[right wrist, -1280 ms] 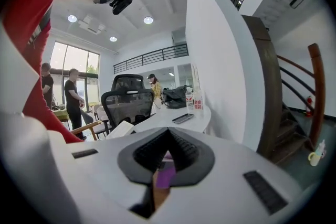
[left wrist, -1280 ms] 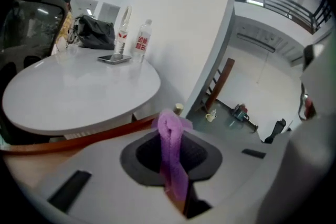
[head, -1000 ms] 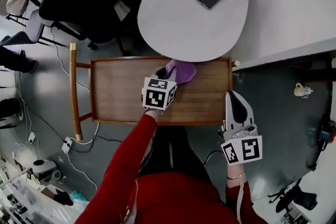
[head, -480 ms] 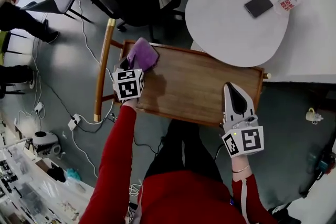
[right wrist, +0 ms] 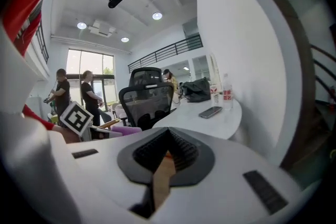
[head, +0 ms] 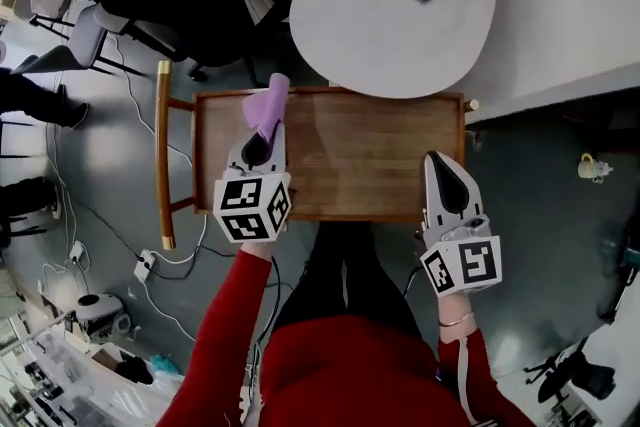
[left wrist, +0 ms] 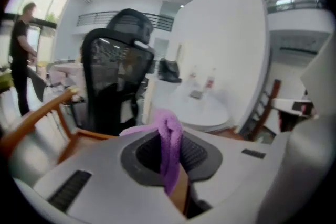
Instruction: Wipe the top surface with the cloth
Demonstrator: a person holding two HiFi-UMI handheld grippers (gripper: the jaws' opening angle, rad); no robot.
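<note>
At the head view's centre, the purple cloth (head: 266,105) lies at the wooden top's (head: 370,155) ten o'clock corner, in the left gripper (head: 258,147); the right gripper (head: 446,187) hangs at its four o'clock edge. Left gripper view: jaws pinch the cloth. Right gripper view: jaws pressed together, empty.

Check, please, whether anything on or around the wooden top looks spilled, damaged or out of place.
Nothing stands out. The wooden top looks intact; the purple cloth is clamped in the left gripper near its far left corner, and the right gripper is shut and empty at the near right edge.
</note>
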